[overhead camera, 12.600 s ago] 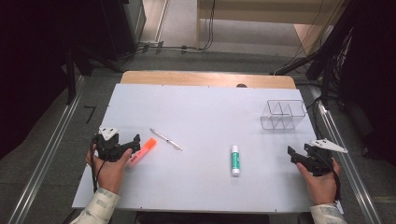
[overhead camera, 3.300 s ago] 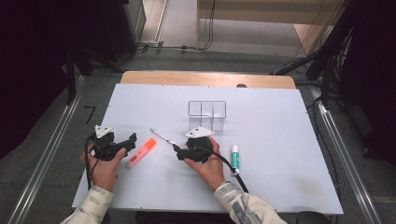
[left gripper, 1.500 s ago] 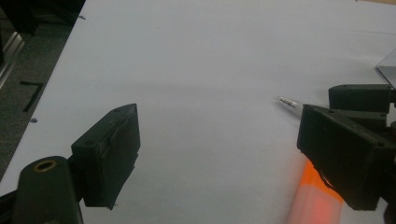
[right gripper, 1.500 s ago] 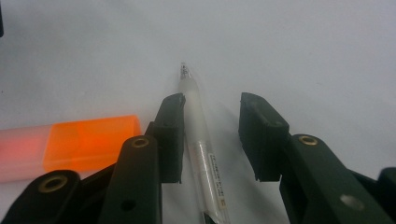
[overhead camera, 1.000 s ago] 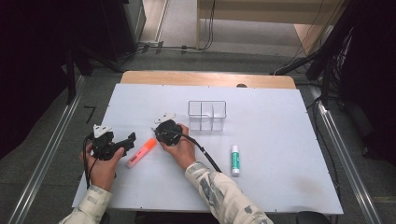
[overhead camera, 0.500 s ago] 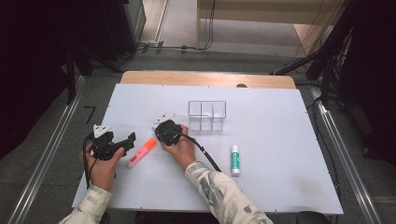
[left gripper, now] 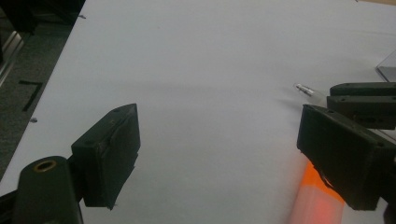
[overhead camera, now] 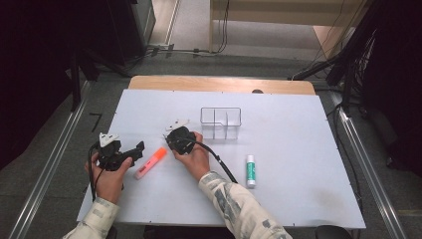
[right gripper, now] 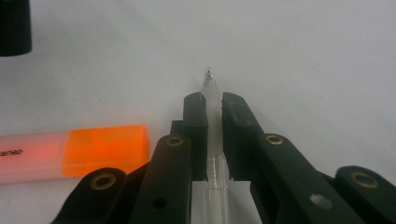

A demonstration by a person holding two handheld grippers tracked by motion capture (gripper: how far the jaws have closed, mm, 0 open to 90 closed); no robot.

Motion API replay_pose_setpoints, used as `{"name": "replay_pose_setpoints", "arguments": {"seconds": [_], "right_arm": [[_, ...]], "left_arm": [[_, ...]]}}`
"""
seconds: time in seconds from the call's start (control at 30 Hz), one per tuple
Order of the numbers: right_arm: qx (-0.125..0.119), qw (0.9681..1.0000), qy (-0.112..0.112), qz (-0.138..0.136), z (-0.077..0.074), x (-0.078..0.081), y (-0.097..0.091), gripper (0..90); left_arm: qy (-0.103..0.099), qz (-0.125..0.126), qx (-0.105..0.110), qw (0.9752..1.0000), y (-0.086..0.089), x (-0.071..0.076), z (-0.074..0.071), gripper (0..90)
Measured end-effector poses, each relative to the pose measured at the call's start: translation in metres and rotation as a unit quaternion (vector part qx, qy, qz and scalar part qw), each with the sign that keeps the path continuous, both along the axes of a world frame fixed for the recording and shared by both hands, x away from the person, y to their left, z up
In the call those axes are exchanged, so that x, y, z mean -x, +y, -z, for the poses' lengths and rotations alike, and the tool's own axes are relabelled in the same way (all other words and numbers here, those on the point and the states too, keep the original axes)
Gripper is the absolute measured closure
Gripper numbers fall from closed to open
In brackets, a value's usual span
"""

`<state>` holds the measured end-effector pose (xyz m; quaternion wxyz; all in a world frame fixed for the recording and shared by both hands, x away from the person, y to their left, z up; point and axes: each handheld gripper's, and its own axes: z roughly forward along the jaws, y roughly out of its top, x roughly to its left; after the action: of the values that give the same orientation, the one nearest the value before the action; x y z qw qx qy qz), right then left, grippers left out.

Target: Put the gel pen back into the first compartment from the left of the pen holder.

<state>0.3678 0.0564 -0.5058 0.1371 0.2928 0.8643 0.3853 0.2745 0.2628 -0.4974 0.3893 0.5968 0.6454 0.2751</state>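
Looked like a lab: white table (overhead camera: 298, 199) on rails (overhead camera: 366, 169), cables (overhead camera: 224, 20) trailing over bare floor (overhead camera: 189, 20), dark equipment around.

High view overhead, facing forward-down; both claw views close, low over table (overhead camera: 298, 129), sharing orange highlighter (right gripper: 70, 151).

Bright table, dark surround (gripper views soft)

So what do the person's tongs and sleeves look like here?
Both tongs, left and right, are black with blocky jaws and brass-coloured rivets. Each carries a grey three-cornered plate and trails a black cable. The sleeves are light with a mottled camouflage-like pattern.
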Motion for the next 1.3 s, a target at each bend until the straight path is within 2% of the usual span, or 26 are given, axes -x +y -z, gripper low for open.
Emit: {"name": "replay_pose_setpoints", "arguments": {"seconds": [0.2, 0.57, 1.07, 1.3], "right_arm": [[-0.010, 0.9999, 0.003, 0.006, -0.008, 0.002, -0.006, 78.9], [-0.038, 0.9992, -0.006, 0.007, -0.031, 0.009, -0.019, 78.9], [-0.076, 0.9968, -0.013, 0.024, -0.056, 0.004, -0.045, 79.0], [-0.083, 0.9958, -0.016, 0.035, -0.067, 0.001, -0.054, 78.9]], "left_arm": [[-0.001, 0.000, 0.001, 1.0000, 0.000, 0.000, 0.000, 14.0], [-0.002, 0.002, 0.003, 1.0000, -0.001, 0.000, 0.000, 14.2], [0.000, 0.001, 0.003, 1.0000, -0.001, 0.000, 0.000, 14.2], [0.001, 0.002, 0.001, 1.0000, -0.002, 0.000, 0.000, 14.2]]}}
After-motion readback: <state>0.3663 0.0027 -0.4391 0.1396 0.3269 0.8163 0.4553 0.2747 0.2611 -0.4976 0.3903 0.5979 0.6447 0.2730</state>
